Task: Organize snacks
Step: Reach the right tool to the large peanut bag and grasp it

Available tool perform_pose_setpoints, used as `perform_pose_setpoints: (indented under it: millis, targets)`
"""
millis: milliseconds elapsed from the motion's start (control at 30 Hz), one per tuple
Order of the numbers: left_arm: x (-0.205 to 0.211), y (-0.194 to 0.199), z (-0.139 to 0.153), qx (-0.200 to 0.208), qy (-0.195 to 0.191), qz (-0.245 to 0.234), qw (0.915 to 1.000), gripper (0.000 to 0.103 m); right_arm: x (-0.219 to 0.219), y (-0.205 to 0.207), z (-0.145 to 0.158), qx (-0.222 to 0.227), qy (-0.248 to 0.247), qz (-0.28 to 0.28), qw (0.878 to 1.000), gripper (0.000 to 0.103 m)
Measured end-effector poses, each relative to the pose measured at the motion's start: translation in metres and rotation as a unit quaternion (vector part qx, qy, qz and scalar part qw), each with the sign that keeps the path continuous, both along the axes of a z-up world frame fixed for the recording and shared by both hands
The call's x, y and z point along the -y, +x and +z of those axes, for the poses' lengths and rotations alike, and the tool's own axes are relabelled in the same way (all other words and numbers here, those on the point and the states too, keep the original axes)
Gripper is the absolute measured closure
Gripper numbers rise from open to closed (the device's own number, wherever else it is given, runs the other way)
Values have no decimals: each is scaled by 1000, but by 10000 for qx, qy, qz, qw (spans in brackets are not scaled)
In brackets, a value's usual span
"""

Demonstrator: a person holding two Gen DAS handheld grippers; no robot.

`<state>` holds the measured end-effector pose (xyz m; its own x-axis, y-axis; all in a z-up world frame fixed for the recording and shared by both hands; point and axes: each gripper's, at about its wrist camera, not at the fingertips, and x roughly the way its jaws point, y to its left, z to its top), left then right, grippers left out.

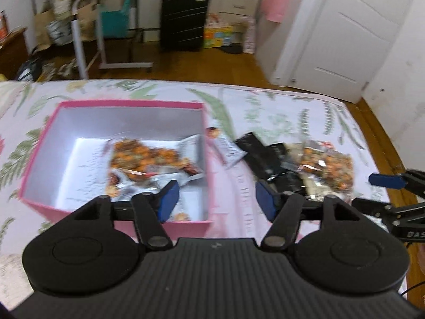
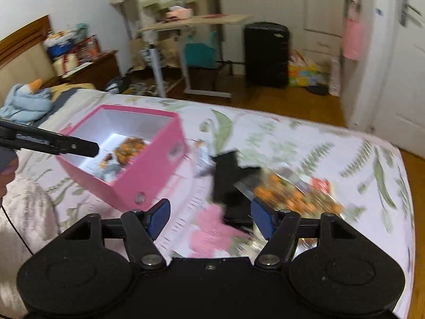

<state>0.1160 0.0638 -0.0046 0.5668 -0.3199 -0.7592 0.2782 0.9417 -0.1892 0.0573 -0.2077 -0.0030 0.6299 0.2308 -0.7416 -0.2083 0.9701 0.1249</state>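
Note:
A pink box with a white inside stands open on the flowered bedspread; it also shows in the right wrist view. Snack packets with orange nuts lie inside it. To its right lies a loose pile: a white packet, black packets and clear packets of orange nuts. My left gripper is open and empty above the box's near right corner. My right gripper is open and empty just before the pile, with black packets ahead.
The bed's far edge drops to a wooden floor. Beyond stand a rolling side table, a black suitcase and a white door. A light blue cloth lies at the bed's left end.

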Motion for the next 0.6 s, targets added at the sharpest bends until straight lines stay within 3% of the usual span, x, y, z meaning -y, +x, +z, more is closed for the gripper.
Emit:
perform_pose_setpoints:
  millis: [167, 333, 400, 467, 600]
  targets:
    - [48, 8, -17, -55, -233, -336, 9992, 31, 41, -3, -26, -45, -178, -570, 9982, 16]
    - [95, 24, -48, -577, -697, -527, 9945, 32, 76, 9, -49, 106, -459, -566, 9973, 16]
    - [114, 29, -59, -722, -774, -598, 9926, 35, 86, 18, -55, 254, -563, -266, 9977, 15]
    - [133, 34, -70, -822, -870, -674, 9905, 35, 90, 30, -62, 189, -585, 365, 9974, 7]
    - [168, 45, -90, -1010, -1018, -685, 9873, 44, 83, 58, -82, -1, -1082, 1406, 9841, 6]
